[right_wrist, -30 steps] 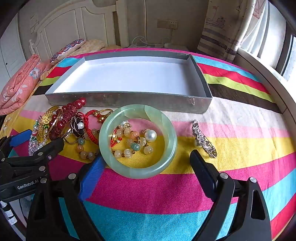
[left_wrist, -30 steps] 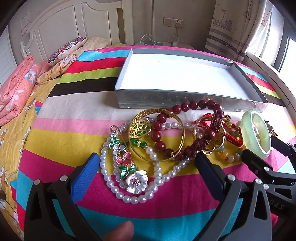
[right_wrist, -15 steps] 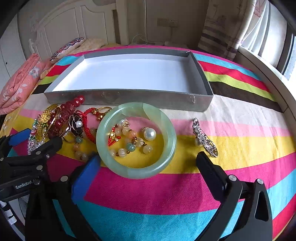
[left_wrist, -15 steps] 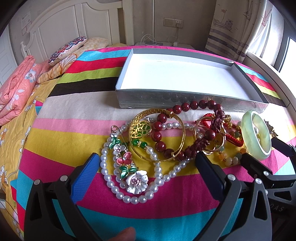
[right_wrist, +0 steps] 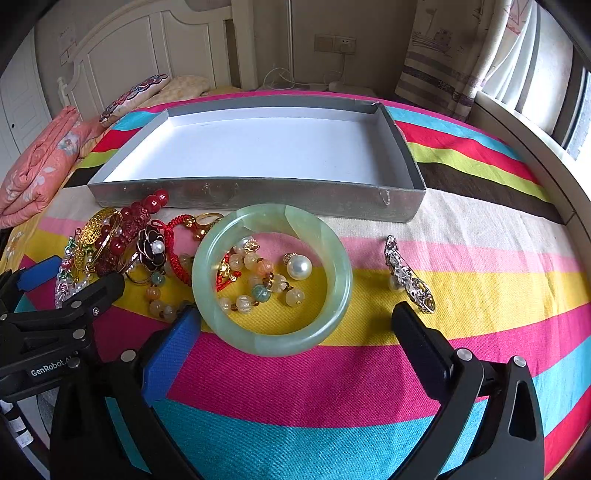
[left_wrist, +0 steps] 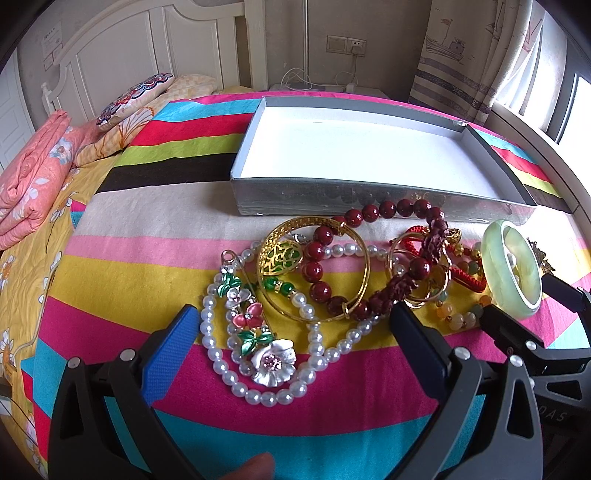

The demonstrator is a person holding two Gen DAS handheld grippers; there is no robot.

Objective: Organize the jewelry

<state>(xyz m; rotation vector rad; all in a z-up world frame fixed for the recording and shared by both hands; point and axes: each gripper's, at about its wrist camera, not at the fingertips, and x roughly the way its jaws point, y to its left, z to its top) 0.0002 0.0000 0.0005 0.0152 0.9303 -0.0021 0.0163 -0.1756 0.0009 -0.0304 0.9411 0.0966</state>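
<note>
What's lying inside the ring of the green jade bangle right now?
Inside the jade bangle: a white pearl earring, pale yellow beads with one teal bead, and a red cord with a gold charm. The bead strand runs under the bangle's left rim; that covered stretch is hidden.

Bedroom. Bed under bright multicolour striped cotton spread [left_wrist: 155, 236]. White panelled wooden headboard [left_wrist: 122, 55] at far left. Embroidered floral pillow [left_wrist: 135, 96] beside headboard, folded pink floral quilt [left_wrist: 33, 177] at left edge. Beige plaster wall [right_wrist: 369, 22] behind, white double socket [right_wrist: 335, 43] with plugged cable. Pale ship-print curtain [left_wrist: 469, 51] at right, daylight through window [right_wrist: 576, 122].
</note>
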